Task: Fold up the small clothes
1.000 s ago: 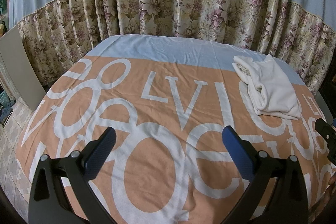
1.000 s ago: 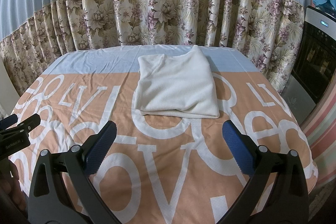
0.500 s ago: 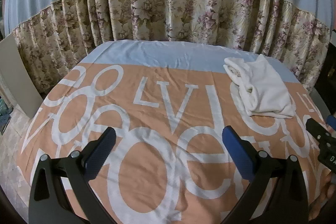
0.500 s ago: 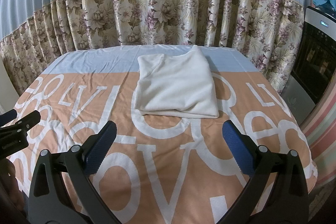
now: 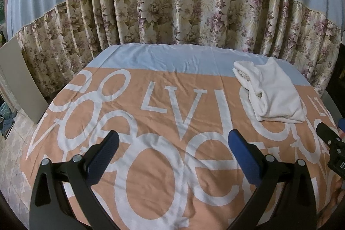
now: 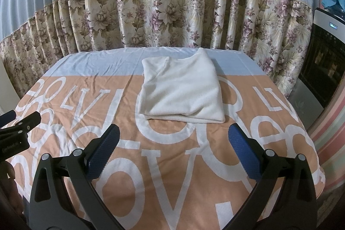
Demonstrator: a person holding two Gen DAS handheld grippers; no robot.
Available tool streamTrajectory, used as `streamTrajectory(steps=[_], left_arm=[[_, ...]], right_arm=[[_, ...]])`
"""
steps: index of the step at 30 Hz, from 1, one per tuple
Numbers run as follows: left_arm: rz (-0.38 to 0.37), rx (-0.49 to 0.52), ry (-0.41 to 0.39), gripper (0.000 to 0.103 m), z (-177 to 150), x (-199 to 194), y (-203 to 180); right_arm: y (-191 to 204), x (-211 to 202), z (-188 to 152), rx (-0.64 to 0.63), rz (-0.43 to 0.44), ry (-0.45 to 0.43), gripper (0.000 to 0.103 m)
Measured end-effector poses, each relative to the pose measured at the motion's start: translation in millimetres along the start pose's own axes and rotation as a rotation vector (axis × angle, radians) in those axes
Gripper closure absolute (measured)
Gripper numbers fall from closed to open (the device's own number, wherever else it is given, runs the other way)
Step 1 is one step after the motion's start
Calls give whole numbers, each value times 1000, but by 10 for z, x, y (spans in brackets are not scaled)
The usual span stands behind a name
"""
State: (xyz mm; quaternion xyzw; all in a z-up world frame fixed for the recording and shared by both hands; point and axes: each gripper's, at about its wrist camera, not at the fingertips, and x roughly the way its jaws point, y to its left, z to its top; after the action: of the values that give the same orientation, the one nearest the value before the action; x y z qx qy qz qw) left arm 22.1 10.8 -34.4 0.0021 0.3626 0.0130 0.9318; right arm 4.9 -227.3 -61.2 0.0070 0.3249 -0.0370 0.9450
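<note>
Nearest, the left hand-held gripper (image 5: 172,153) and right hand-held gripper (image 6: 173,147) hang released and empty above the surface (image 6: 172,176), which is draped in an orange cloth with big white letters and a pale blue far band. Beyond lies the folded white garment (image 6: 183,89), right of centre, apart from both. Behind hangs a floral curtain (image 6: 168,14); a dark appliance (image 6: 323,57) stands right. Since a second ago the left view sits slightly further back; the garment lies unchanged.
</note>
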Motion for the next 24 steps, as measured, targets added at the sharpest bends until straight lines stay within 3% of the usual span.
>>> streamTrajectory(steps=[24], left_arm=[[-5,-10,-12,2,137,-70,-56]], right_arm=[[11,-119,174,-10,3,-14,3]])
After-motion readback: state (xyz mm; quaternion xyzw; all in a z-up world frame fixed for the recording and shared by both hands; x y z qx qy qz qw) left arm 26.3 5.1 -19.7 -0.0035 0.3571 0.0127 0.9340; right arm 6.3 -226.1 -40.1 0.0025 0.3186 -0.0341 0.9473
